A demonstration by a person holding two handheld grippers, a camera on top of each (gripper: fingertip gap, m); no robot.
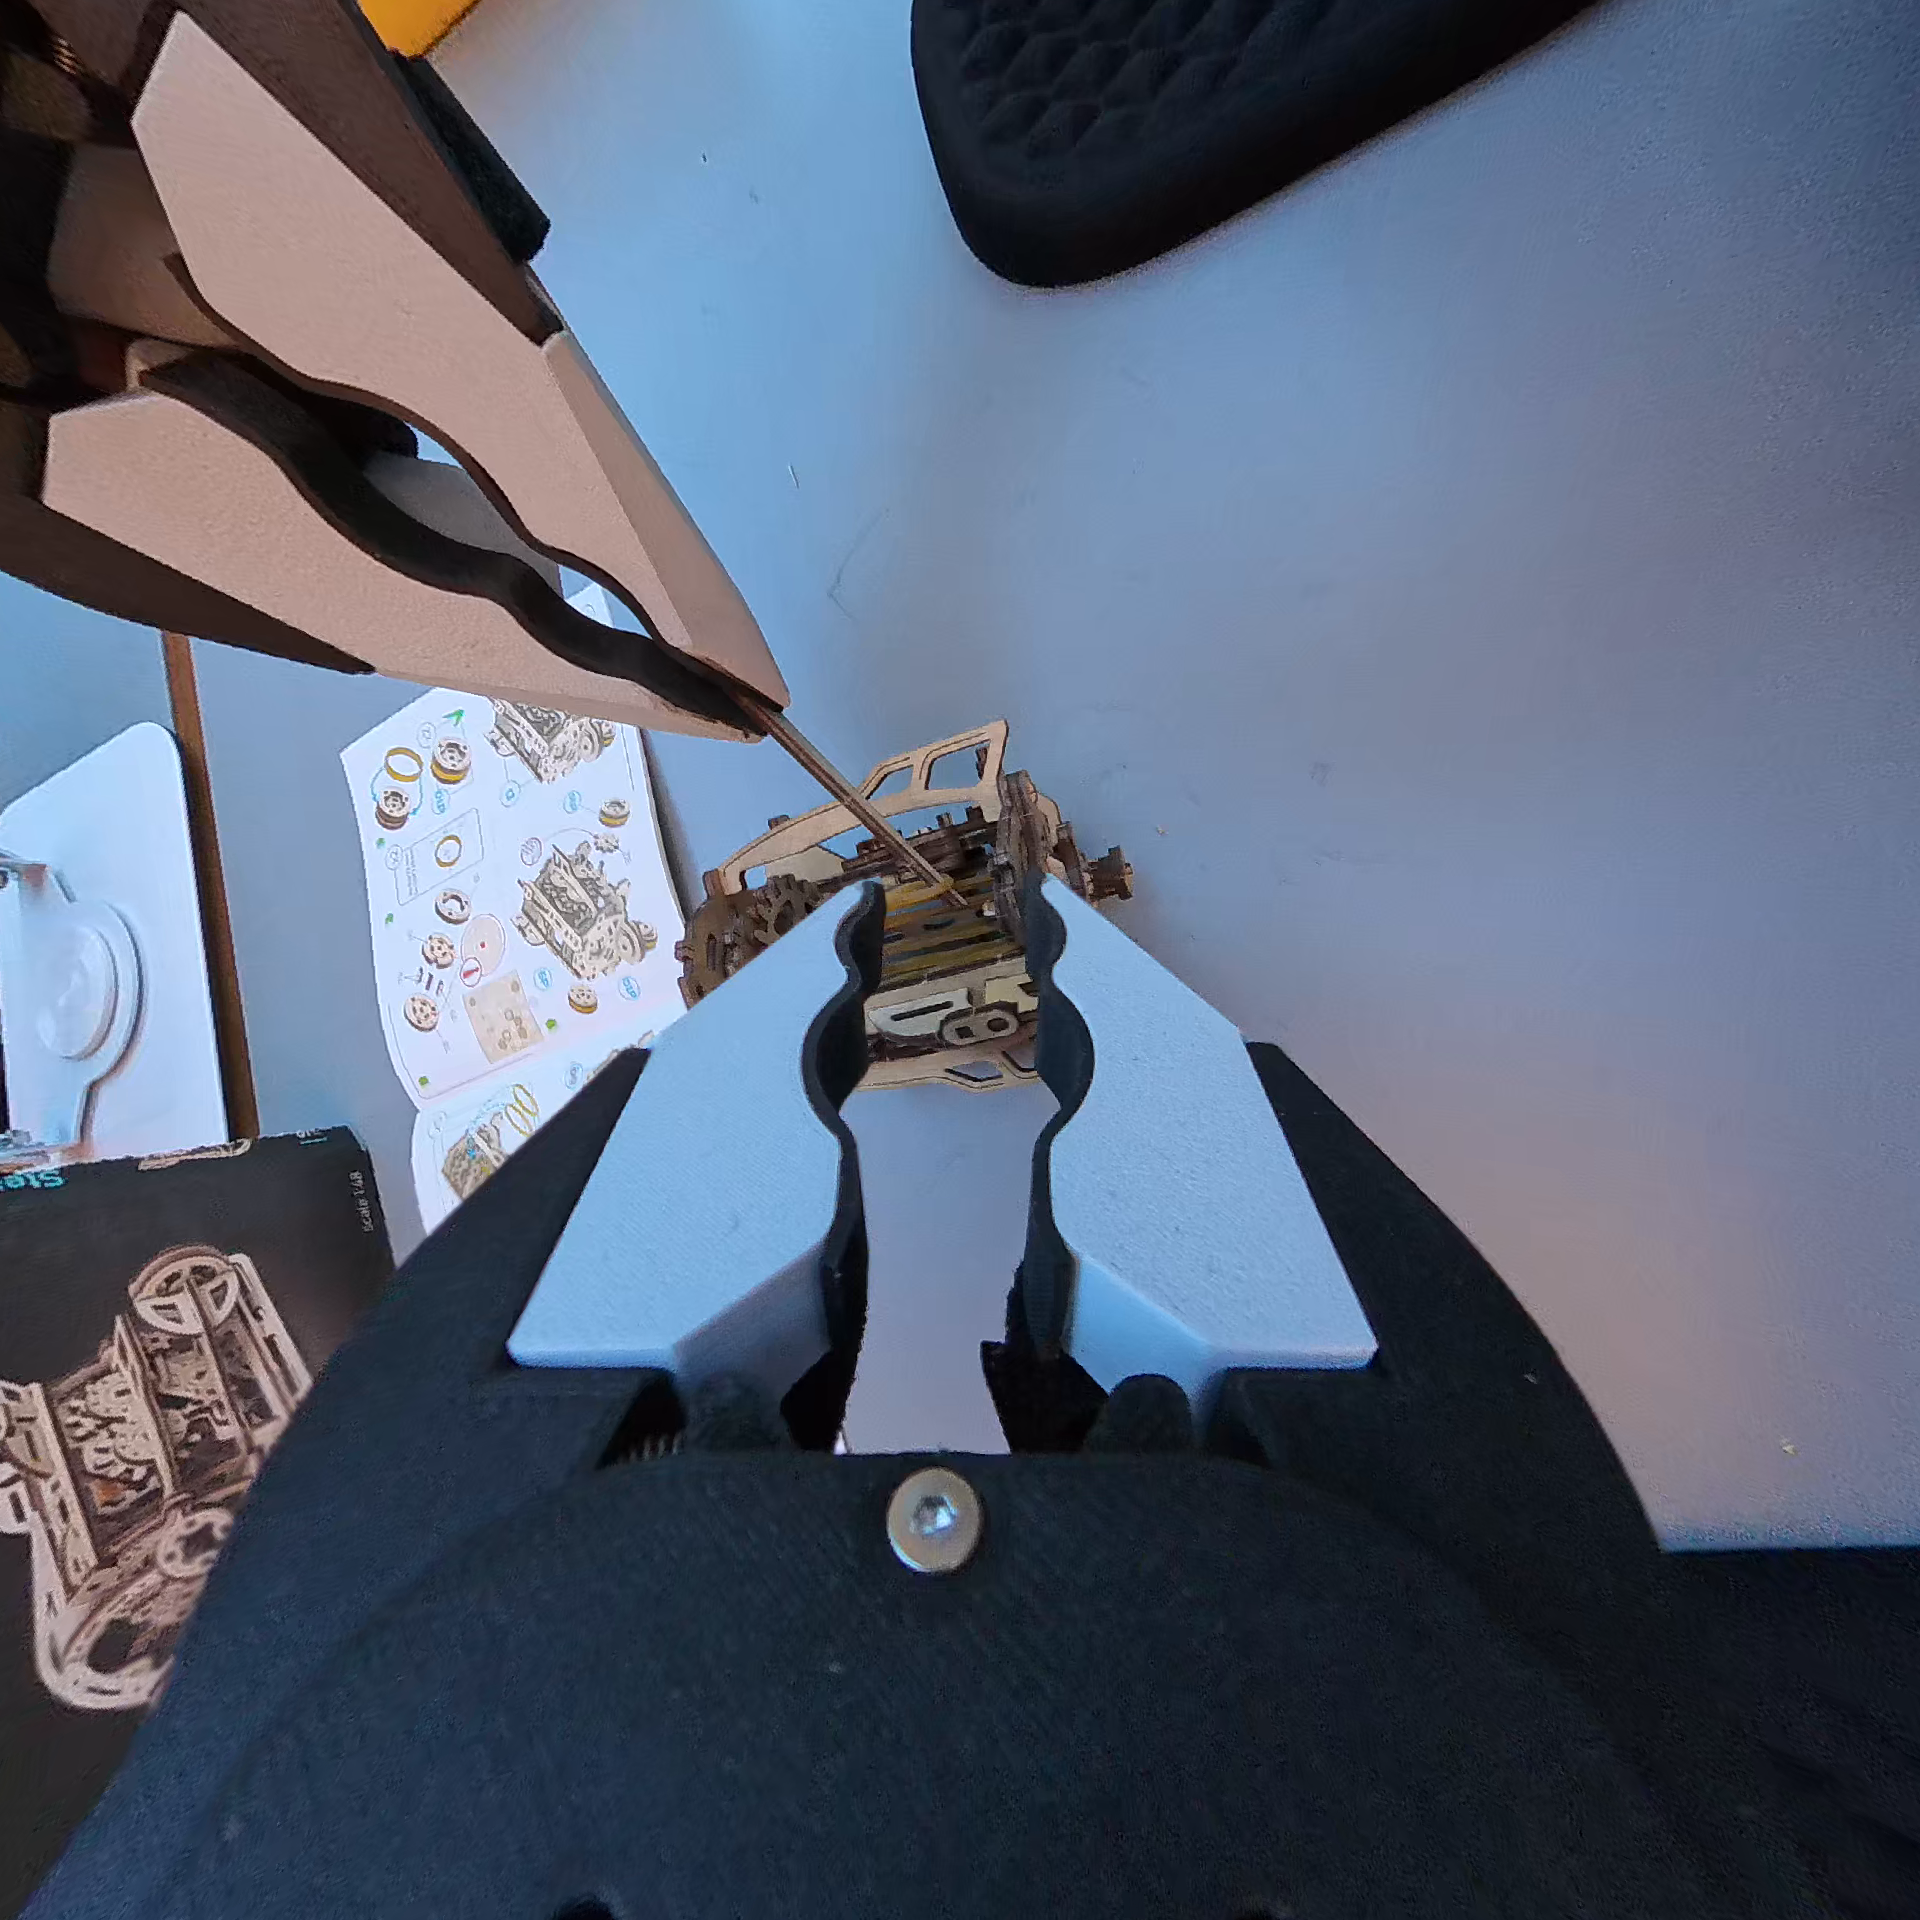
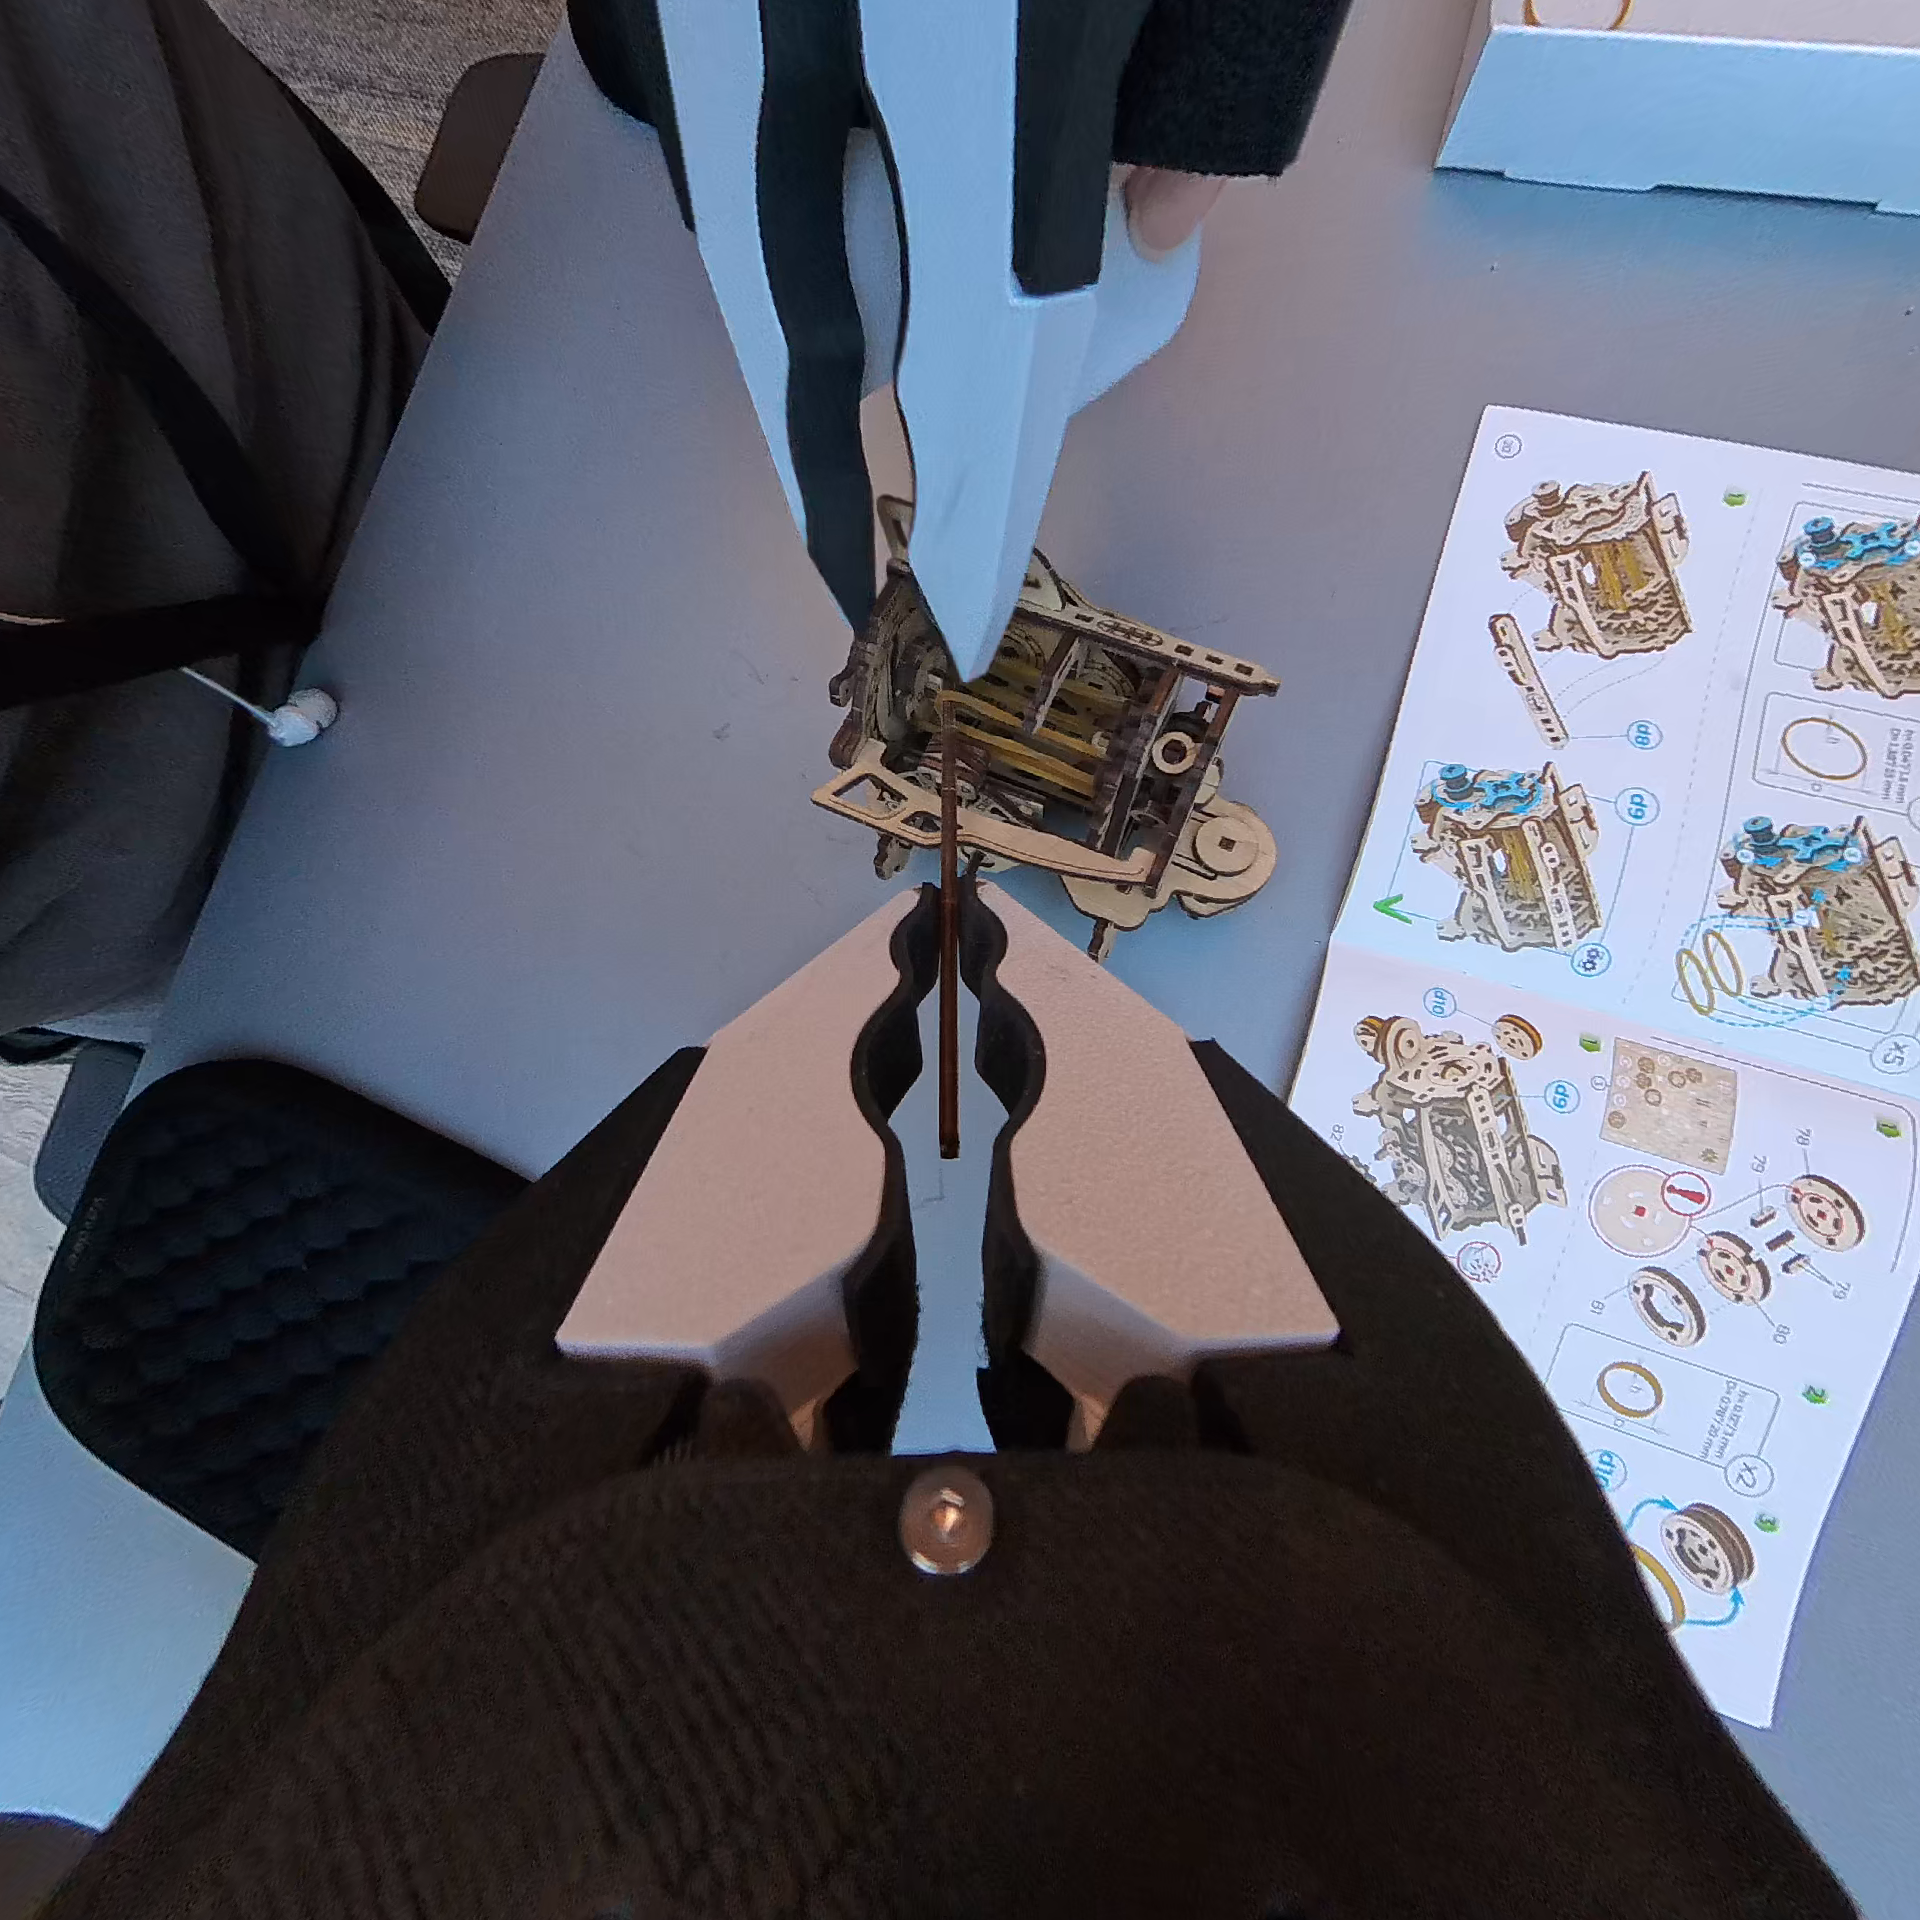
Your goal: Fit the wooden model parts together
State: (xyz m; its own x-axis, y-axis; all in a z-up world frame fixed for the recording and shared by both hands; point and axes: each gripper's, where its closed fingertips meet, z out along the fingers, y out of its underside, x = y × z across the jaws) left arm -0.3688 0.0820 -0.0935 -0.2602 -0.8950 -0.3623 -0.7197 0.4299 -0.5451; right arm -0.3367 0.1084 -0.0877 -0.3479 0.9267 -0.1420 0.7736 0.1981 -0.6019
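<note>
The wooden model (image 1: 945,997), a half-built laser-cut mechanism with yellow rubber bands inside, stands on the grey table and also shows in the right wrist view (image 2: 1081,769). My left gripper (image 1: 954,896) has its fingertips on either side of the model's frame and holds it; from the right wrist view it (image 2: 914,644) comes down onto the model's top. My right gripper (image 2: 948,894) is shut on a thin dark wooden stick (image 2: 948,1018). The stick's hooked far end reaches in among the rubber bands. In the left wrist view the right gripper (image 1: 764,717) comes in from the upper left with the stick (image 1: 862,821).
An open instruction sheet (image 2: 1662,935) lies beside the model, also in the left wrist view (image 1: 509,894). A black kit box (image 1: 156,1403) lies beside the sheet. A black mesh cushion (image 2: 208,1278) lies at the table edge. A white box (image 2: 1683,114) stands at the far right.
</note>
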